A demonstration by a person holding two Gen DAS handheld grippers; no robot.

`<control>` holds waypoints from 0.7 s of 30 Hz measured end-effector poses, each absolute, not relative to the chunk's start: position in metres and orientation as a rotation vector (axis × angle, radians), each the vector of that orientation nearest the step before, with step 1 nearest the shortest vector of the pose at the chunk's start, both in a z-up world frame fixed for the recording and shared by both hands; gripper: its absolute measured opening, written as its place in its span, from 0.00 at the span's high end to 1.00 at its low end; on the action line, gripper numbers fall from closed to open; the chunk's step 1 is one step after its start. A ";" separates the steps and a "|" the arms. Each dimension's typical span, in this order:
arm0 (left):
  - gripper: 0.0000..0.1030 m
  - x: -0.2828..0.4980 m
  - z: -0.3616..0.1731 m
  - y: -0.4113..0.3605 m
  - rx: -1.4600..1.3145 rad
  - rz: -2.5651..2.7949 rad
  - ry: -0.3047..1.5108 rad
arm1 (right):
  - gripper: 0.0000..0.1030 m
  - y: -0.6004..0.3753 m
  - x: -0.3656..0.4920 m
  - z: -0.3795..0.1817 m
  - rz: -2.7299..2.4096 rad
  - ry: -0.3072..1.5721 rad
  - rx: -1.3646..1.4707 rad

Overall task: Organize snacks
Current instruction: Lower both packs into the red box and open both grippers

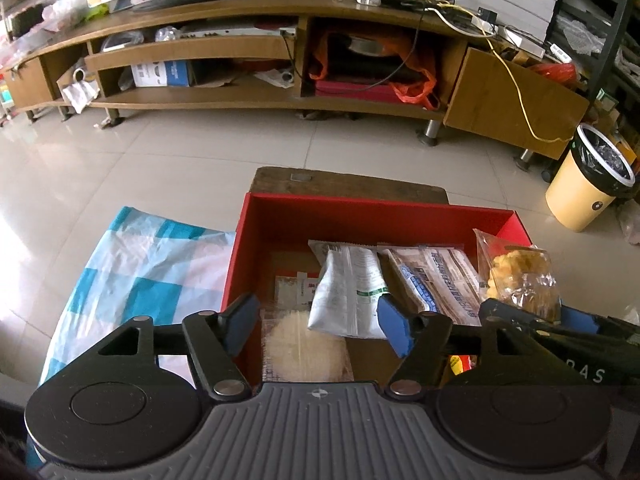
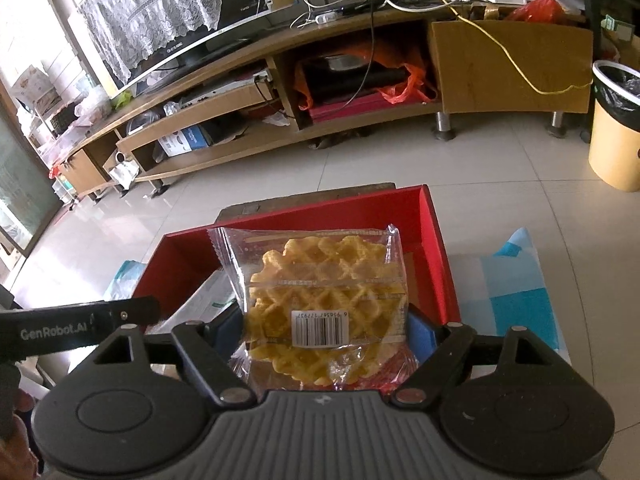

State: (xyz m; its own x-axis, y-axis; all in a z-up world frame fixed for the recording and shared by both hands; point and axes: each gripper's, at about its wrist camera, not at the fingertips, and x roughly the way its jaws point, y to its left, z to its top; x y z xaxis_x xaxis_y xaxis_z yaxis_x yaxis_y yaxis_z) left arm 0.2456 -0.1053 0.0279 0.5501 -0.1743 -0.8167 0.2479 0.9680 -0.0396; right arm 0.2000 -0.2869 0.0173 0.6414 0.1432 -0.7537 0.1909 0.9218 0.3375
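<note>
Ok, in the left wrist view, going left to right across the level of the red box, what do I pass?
Blue and white checked cloth → red box left wall → silver snack packet → brown and blue snack packet → clear waffle packet → yellow waste bin on the floor.

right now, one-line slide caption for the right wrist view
Right gripper holds a clear-wrapped waffle between its jaws over the open red box.
</note>
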 end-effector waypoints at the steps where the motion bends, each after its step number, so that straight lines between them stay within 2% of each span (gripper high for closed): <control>1: 0.26 0.245 0.028 -0.106 0.085 -0.251 0.957 | 0.23 -0.287 0.200 0.018 -0.026 0.881 0.408; 14: 0.20 0.245 0.033 -0.099 0.043 -0.258 0.959 | 0.22 -0.285 0.199 0.022 -0.006 0.844 0.409; 21: 0.18 0.245 0.036 -0.096 0.030 -0.260 0.960 | 0.17 -0.287 0.207 0.023 -0.009 0.800 0.419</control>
